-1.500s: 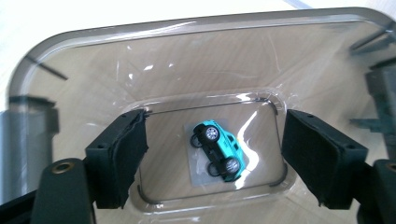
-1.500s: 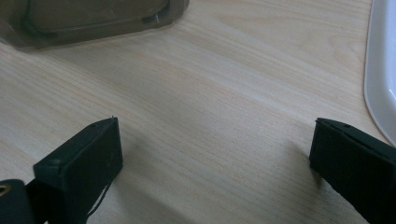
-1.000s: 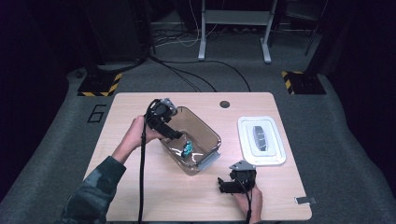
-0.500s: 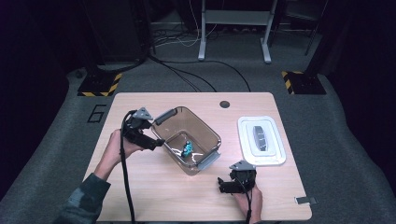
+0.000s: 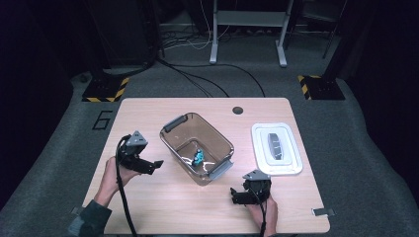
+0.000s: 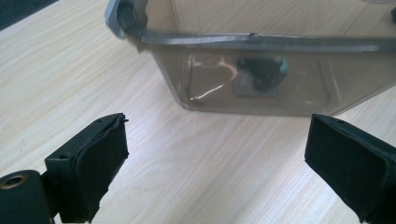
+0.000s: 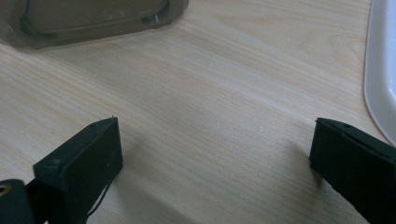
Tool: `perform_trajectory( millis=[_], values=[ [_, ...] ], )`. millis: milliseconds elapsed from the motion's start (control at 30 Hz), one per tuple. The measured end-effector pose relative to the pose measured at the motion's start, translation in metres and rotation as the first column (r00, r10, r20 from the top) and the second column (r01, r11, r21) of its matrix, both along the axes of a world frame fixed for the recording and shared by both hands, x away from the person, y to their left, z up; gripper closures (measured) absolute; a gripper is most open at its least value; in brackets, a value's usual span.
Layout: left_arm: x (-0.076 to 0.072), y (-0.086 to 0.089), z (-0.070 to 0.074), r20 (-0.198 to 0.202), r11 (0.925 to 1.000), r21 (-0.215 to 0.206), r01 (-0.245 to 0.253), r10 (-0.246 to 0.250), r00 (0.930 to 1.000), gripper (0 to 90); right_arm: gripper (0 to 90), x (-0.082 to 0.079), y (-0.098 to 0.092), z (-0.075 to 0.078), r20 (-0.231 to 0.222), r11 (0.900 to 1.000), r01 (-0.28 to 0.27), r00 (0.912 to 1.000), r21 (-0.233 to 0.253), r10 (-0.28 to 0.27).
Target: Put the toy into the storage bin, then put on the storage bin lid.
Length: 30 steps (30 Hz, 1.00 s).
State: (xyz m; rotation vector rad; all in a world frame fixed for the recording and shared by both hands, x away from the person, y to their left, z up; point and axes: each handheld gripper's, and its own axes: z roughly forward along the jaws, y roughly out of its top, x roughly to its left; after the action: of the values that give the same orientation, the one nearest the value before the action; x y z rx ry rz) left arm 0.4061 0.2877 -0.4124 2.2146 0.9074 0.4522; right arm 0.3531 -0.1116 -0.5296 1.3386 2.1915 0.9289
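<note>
With the small teal object [image 5: 198, 157] lying in the brown bin [image 5: 184, 130], both claws, left claw [image 5: 149, 165] and right claw [image 5: 240, 196], stood apart and empty, so probably fetching the white lid [image 5: 276, 148] came next.

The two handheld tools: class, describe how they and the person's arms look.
Each tool, left and right, is black with two padded black jaws, a grey three-cornered plate on top and a trailing black cable. A dark green sleeve covers the left forearm.

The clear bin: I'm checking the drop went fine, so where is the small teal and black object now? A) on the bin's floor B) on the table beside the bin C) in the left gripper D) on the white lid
A: the small teal and black object lies on the floor of the clear bin, and the left gripper is open and apart from it.
</note>
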Motion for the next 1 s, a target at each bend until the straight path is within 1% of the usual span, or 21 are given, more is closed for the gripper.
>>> perform_trajectory(
  millis=[33, 67, 133, 167, 200, 233, 400, 500, 533, 567, 600, 700, 733, 767, 800, 833, 867, 967, 1000],
  values=[
    [-0.002, 0.002, -0.005, -0.003, 0.9999, -0.001, -0.011, 0.011, 0.9999, 5.1, 1.7, 0.0, 0.0, 0.0, 0.001, 1.0, 0.0, 1.0, 0.0, 0.0],
    [-0.003, 0.003, -0.009, 0.003, 0.9997, -0.002, -0.023, 0.023, 0.9997, 3.9, 1.7, 0.0, 0.0, 0.0, 0.0, 1.0, 0.0, 1.0, 0.0, 0.0],
    [-0.004, 0.007, -0.018, -0.01, 0.9994, -0.008, -0.035, 0.035, 0.9993, 2.3, 1.7, 0.0, 0.0, 0.0, 0.001, 1.0, 0.0, 1.0, 0.0, 0.0],
    [-0.005, 0.008, -0.022, -0.011, 0.9992, -0.007, -0.04, 0.04, 0.9991, 1.6, 1.7, 0.0, 0.0, 0.0, 0.001, 1.0, 0.0, 1.0, 0.0, 0.0],
    [-0.006, 0.009, -0.026, -0.01, 0.9984, -0.016, -0.054, 0.054, 0.9985, 1.2, 1.7, 0.0, 0.0, 0.0, 0.001, 1.0, 0.0, 1.0, 0.0, 0.0],
    [-0.006, 0.011, -0.03, -0.017, 0.9985, -0.01, -0.053, 0.053, 0.9984, 1.0, 1.7, 0.0, 0.0, 0.0, 0.001, 1.0, -0.003, 1.0, 0.0, 0.003],
    [-0.01, 0.017, -0.051, -0.027, 0.9952, -0.032, -0.092, 0.092, 0.9954, 0.0, 1.7, 0.0, 0.0, 0.0, 0.002, 1.0, -0.001, 1.0, -0.002, 0.001],
    [-0.013, 0.018, -0.064, -0.038, 0.9945, -0.013, -0.104, 0.103, 0.994, 0.0, 1.6, 0.0, 0.0, 0.0, 0.002, 1.0, -0.001, 1.0, -0.002, 0.001],
    [-0.014, 0.018, -0.07, -0.039, 0.9928, -0.011, -0.12, 0.119, 0.9921, 0.0, 1.6, 0.0, 0.0, 0.0, 0.002, 1.0, -0.001, 1.0, -0.002, 0.001],
    [-0.016, 0.018, -0.078, -0.048, 0.992, 0.011, -0.126, 0.126, 0.9908, 0.0, 1.6, 0.0, 0.0, 0.0, 0.002, 1.0, -0.001, 1.0, -0.002, 0.001],
    [-0.017, 0.018, -0.082, -0.048, 0.9908, 0.016, -0.134, 0.135, 0.9897, 0.0, 1.5, 0.0, 0.0, 0.0, 0.002, 1.0, -0.001, 1.0, -0.002, 0.001],
    [-0.022, 0.017, -0.098, -0.051, 0.9872, 0.009, -0.16, 0.16, 0.9858, 0.0, 1.5, 0.0, 0.0, 0.0, 0.002, 1.0, -0.001, 1.0, -0.002, 0.001],
    [-0.023, 0.017, -0.102, -0.058, 0.9854, 0.005, -0.17, 0.17, 0.9837, 0.0, 1.5, 0.0, 0.0, 0.0, 0.002, 1.0, -0.001, 1.0, -0.002, 0.001],
    [-0.025, 0.016, -0.106, -0.061, 0.9848, 0.013, -0.173, 0.174, 0.9829, 0.0, 1.5, 0.0, 0.0, 0.0, 0.002, 1.0, -0.001, 1.0, -0.002, 0.001],
    [-0.026, 0.015, -0.109, -0.062, 0.9836, 0.005, -0.18, 0.18, 0.9816, 0.0, 1.4, 0.0, 0.0, 0.0, 0.002, 1.0, -0.001, 1.0, -0.002, 0.001],
    [-0.028, 0.014, -0.114, -0.073, 0.9837, 0.006, -0.18, 0.18, 0.9811, 0.0, 1.4, 0.0, 0.0, 0.0, 0.001, 1.0, 0.0, 1.0, -0.002, 0.0],
    [-0.029, 0.014, -0.116, -0.054, 0.9827, -0.019, -0.184, 0.183, 0.9816, 0.0, 1.3, 0.0, 0.0, 0.0, 0.001, 1.0, 0.0, 1.0, -0.002, 0.0],
    [-0.031, 0.014, -0.118, -0.035, 0.979, -0.039, -0.2, 0.199, 0.9794, 0.0, 0.9, 0.0, 0.0, 0.0, -0.001, 1.0, 0.003, 1.0, -0.001, -0.003],
    [-0.031, 0.014, -0.118, -0.035, 0.9788, -0.039, -0.201, 0.2, 0.9793, 0.0, 0.7, 0.0, 0.0, 0.0, -0.002, 1.0, 0.003, 1.0, -0.002, -0.003]
  ],
)
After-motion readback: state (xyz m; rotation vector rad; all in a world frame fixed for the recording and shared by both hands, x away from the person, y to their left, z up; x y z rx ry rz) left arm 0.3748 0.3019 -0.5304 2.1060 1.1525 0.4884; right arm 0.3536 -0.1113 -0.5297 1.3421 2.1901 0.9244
